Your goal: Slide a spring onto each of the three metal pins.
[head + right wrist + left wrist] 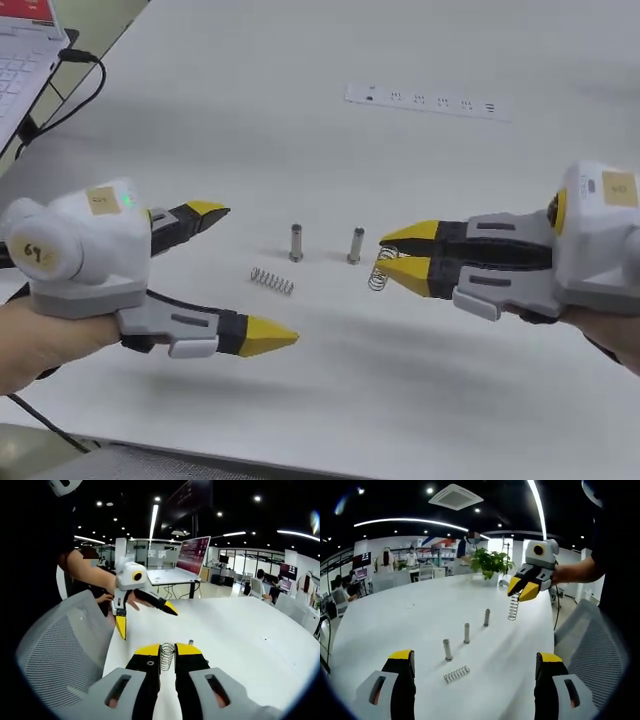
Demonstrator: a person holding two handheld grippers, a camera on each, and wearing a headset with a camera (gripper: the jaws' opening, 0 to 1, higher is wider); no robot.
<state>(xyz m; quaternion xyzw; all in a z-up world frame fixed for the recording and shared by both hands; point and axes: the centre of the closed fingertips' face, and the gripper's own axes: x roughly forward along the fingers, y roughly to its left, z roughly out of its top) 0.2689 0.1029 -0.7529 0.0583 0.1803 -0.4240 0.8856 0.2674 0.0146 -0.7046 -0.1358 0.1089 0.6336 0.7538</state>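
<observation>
Beside a pin (356, 245), right tongs (382, 252) pinch a spring (378, 276); left tongs (260, 274) gape empty. Tilted, it could snag and flick away.

Site is reading as an open-plan office.

Head view: a wide white-topped table (300, 60) is carrying a white multi-socket power strip (428, 102) at the upper right. An open white laptop (20, 60) is sitting at the upper left, a black cable (99, 85) trailing beside it.

Left gripper view: a square white ceiling air-conditioning cassette (455, 496) and a curved strip light (410, 522) are showing along the top. People (385, 560) are working among desks at the left. A leafy green potted plant (491, 563) is standing at centre, and a grey mesh-backed office chair (602, 645) at lower right.

Right gripper view: glass partitions (150, 552) are running across the centre.
</observation>
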